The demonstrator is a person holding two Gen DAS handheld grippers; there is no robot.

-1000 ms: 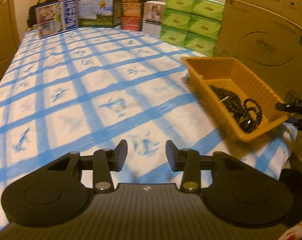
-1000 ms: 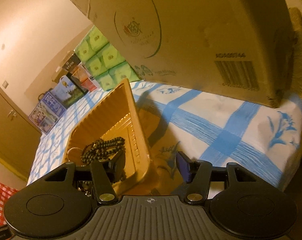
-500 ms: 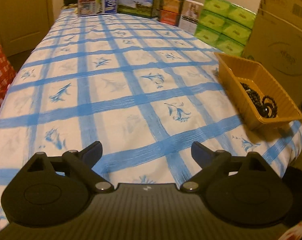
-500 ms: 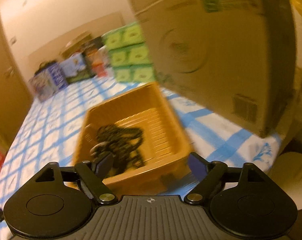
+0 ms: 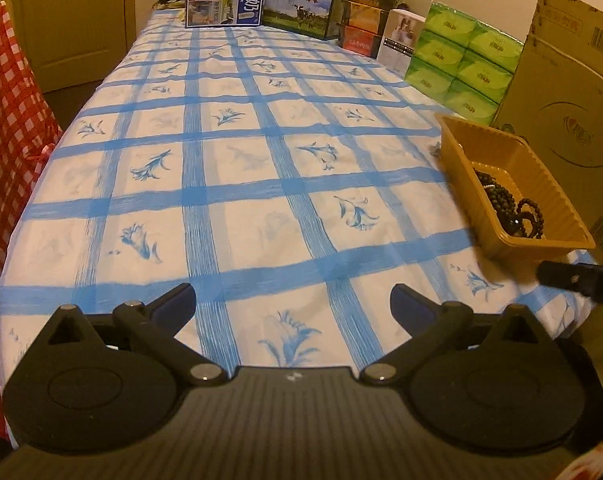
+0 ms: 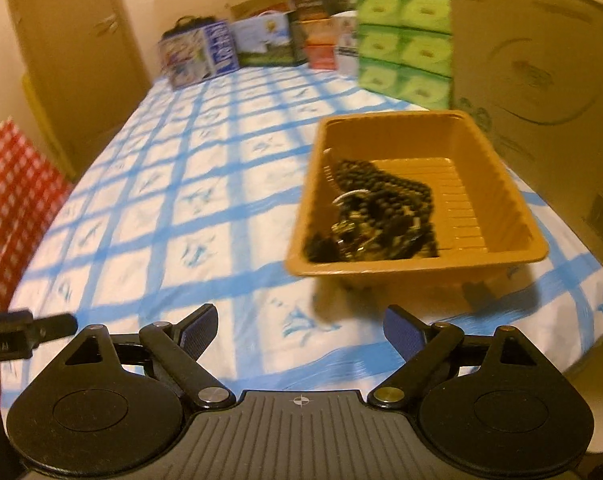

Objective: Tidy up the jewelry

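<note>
Blue-checked cloth covers the tabletop (image 5: 237, 184). Left tongs (image 5: 292, 304) hover spread wide and empty at 6 o'clock; right tongs (image 6: 299, 326) likewise gape, holding nothing. At 2 o'clock, the amber tray (image 6: 501, 184) holds dark bead jewelry (image 6: 381, 216), beside a cardboard box (image 5: 573, 120).

blue-checked tablecloth (image 5: 237, 196) | green tissue packs (image 5: 461, 64) beside cardboard box (image 5: 569, 92) | red gingham cloth (image 5: 5, 120) at left
</note>
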